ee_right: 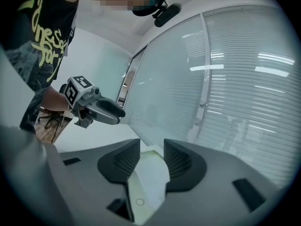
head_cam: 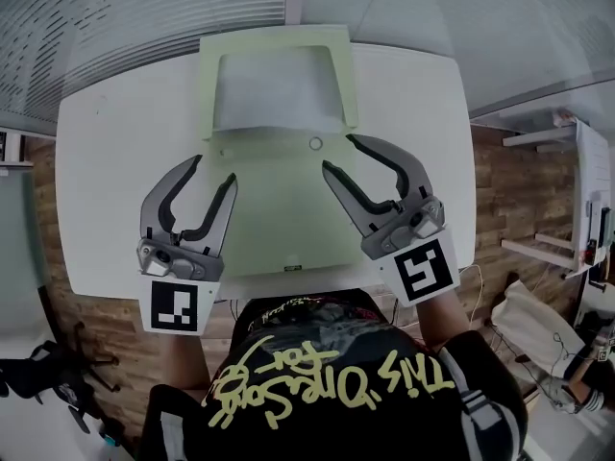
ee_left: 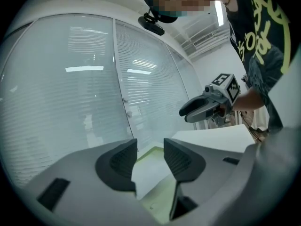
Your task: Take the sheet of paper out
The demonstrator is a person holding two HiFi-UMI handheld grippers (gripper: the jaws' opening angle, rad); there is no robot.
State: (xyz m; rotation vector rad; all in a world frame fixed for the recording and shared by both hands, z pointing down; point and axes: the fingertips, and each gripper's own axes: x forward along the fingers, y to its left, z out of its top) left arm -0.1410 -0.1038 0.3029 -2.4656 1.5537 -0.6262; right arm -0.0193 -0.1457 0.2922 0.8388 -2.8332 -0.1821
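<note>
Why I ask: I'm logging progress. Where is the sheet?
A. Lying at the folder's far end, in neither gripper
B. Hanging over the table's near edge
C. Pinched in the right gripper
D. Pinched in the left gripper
A: the sheet lies at the far end of the folder, while the left gripper and right gripper are nearer the person, jaws apart and gripping nothing.

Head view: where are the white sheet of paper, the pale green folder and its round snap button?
White sheet of paper (head_cam: 277, 94): head view, middle of its exposed part.
Pale green folder (head_cam: 279, 214): head view, bare front panel, near side.
Round snap button (head_cam: 315, 143): head view, centre of the ring.
</note>
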